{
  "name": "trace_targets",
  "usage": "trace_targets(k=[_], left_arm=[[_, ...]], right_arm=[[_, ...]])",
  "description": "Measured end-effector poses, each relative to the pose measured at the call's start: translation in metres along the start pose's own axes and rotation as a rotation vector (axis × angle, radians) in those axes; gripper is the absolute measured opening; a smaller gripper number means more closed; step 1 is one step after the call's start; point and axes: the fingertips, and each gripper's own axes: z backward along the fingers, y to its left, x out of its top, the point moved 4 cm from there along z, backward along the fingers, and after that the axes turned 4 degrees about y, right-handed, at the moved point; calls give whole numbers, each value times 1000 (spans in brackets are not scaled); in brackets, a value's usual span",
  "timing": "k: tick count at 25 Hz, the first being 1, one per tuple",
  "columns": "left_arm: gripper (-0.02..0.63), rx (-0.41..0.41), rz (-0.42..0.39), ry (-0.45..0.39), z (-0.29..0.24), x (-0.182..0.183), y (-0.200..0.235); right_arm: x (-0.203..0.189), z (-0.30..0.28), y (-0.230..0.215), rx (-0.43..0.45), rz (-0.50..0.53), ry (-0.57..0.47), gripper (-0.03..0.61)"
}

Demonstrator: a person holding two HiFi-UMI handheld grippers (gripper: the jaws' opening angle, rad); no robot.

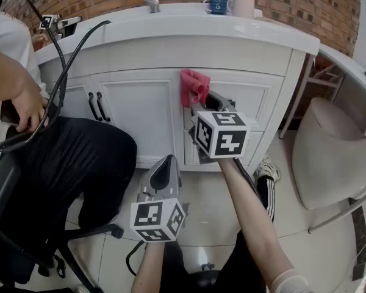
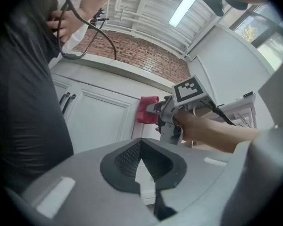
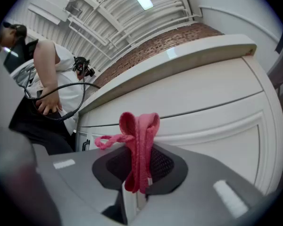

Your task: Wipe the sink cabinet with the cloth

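The right gripper point(image 3: 136, 175) is clamped on the folded pink fabric cloth point(image 1: 194, 85). The bunch stands out beyond the jaws, so that cloth, not gripper, meets the white panelled sink cabinet point(image 1: 140, 112) (at a door's upper edge). That arm reaches forward. The left gripper point(image 2: 144, 166) hangs low, jaws together and empty.

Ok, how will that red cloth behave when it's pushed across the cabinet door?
Probably floppy: the cloth folds and loops above the right gripper, whose jaws are shut on it, so it should crumple, not push stiffly. Likely light: a narrow pinch holds it up by the cabinet. Soft-looking fabric, so it may drag rather than slip.
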Motion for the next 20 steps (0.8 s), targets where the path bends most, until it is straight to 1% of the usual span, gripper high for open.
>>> trace_targets(k=[3,6,9,12,14,16,18,20], left_arm=[[15,-1,-15,6,-8,-5,-13],[14,-15,-15,29,-21,-17,-30],[15,-53,-12,52,-38,-31,-55],[14,-92,-8,55,-58,-38,-80],[15,-105,-10,51,-68,-39,-90],[14,-103,-12,42,-74,-39,-94],[14,-84,-7,27,-74,-39,-88],[14,-59,1,19,-71,-40,-74]], right_arm=[[10,19,-45,-62,-18,-24,63],[16,50,-108,-161,-28,-43,63],[15,86,-172,-271,-22,-32,63],[13,108,-208,-318,-10,-19,63],[13,114,-214,-335,23,-13,63],[12,120,-207,-337,45,-14,63],[10,120,-186,-295,47,-29,63],[6,110,-152,-207,30,-44,63]])
